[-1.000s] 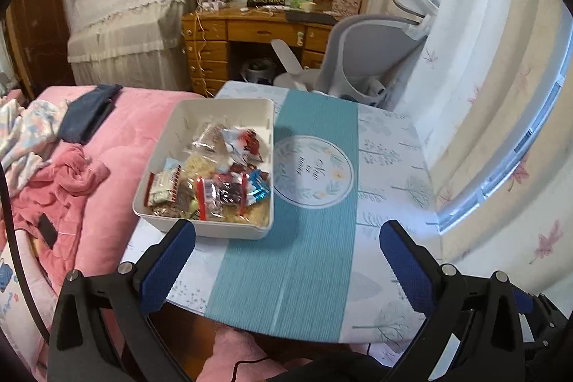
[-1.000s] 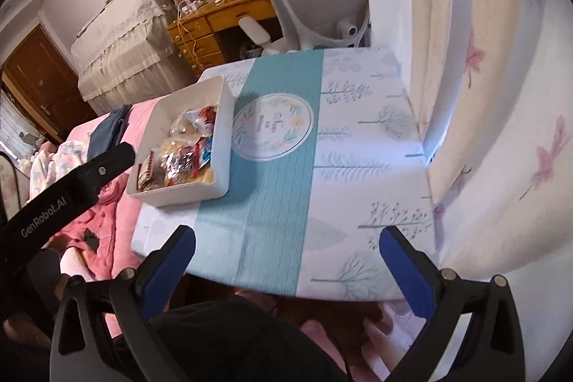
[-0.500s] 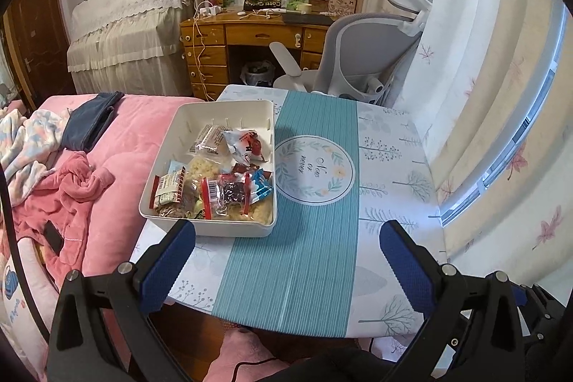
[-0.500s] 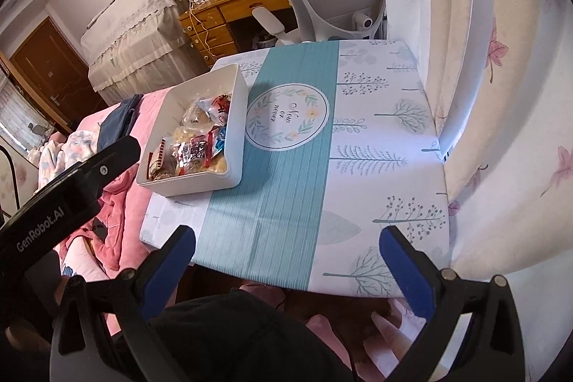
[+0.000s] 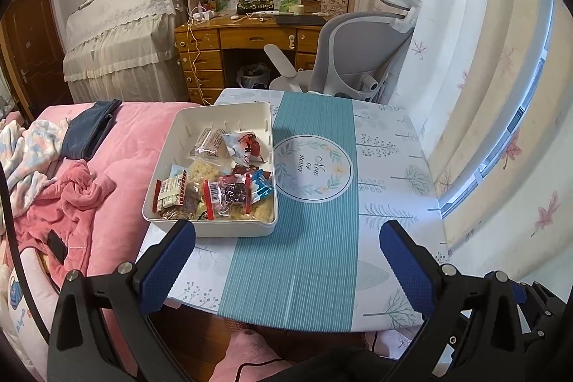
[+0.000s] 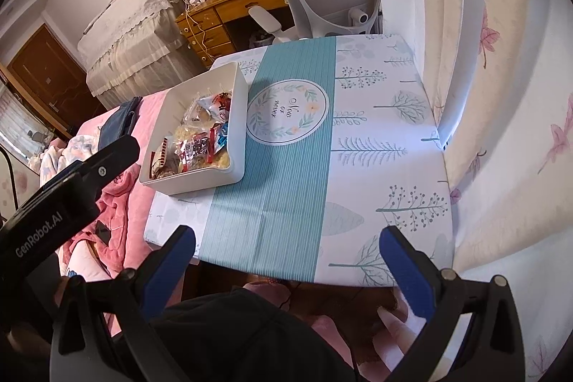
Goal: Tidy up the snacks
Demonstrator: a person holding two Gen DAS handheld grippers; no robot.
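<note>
A white rectangular bin [image 5: 181, 127] [image 6: 239, 135] sits on the left side of the small table and holds several wrapped snacks [image 5: 229, 178] [image 6: 193, 145]. My left gripper [image 5: 286, 260] is open and empty, held back above the table's near edge, its left finger just in front of the bin. My right gripper [image 6: 286, 264] is open and empty, held off the near edge of the table. The left gripper's body [image 6: 64, 192] shows at the left of the right wrist view.
The table has a teal runner [image 5: 308, 238] with a round emblem [image 5: 313, 169]. A pink bed [image 5: 118, 145] with clothes borders the table's left side. A grey office chair [image 5: 354, 59] and a wooden desk stand behind. Curtains [image 5: 483, 95] hang on the right.
Both grippers have pulled back and risen slightly, so the table and bin look farther off. Both stay open and empty. The bin has not moved.
</note>
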